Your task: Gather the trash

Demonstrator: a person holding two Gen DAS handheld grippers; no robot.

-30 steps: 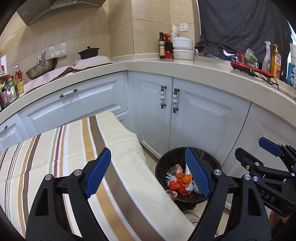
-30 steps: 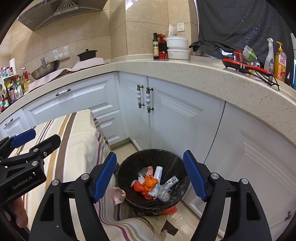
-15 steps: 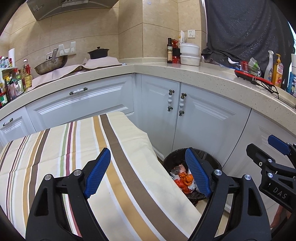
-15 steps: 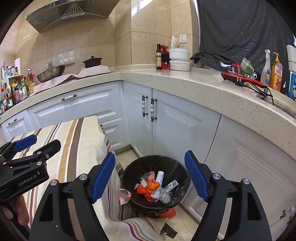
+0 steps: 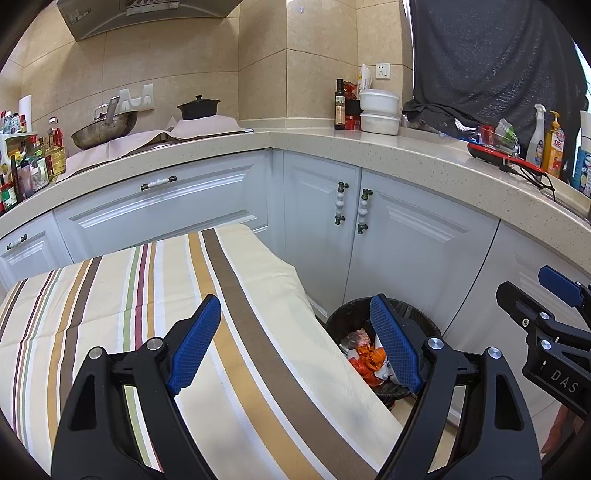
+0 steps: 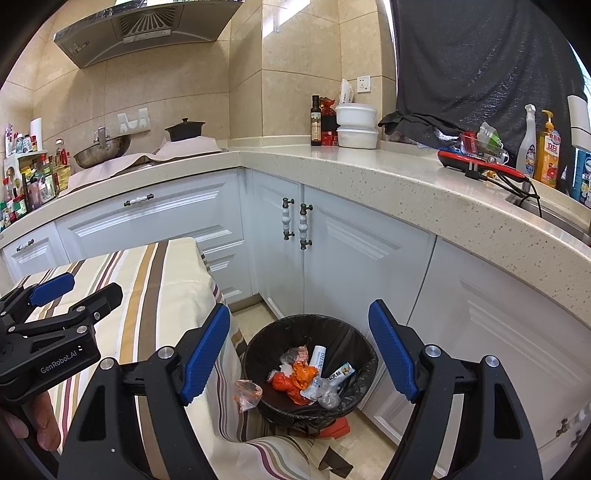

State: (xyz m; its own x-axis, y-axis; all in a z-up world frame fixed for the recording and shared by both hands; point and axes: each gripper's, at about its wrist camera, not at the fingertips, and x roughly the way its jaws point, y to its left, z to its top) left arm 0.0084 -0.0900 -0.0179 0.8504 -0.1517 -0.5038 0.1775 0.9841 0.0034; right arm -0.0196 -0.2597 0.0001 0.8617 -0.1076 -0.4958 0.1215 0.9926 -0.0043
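Right wrist view alone shows a wrapper [image 6: 248,394] outside the bin's [image 6: 364,373] left rim, against the striped cloth [image 6: 166,295]. Both tools, left [image 5: 291,349] and right [image 6: 298,349], gape empty; trash [image 6: 295,380] lies inside the bin, near the cabinets [image 6: 354,266].

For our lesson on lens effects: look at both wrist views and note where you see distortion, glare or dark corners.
Left wrist view: the countertop bows in a curve and the corners go black. Right wrist view: the same fisheye bending, a bright reflection on the wall tiles, and the trash bin stays sharp between the open right gripper.
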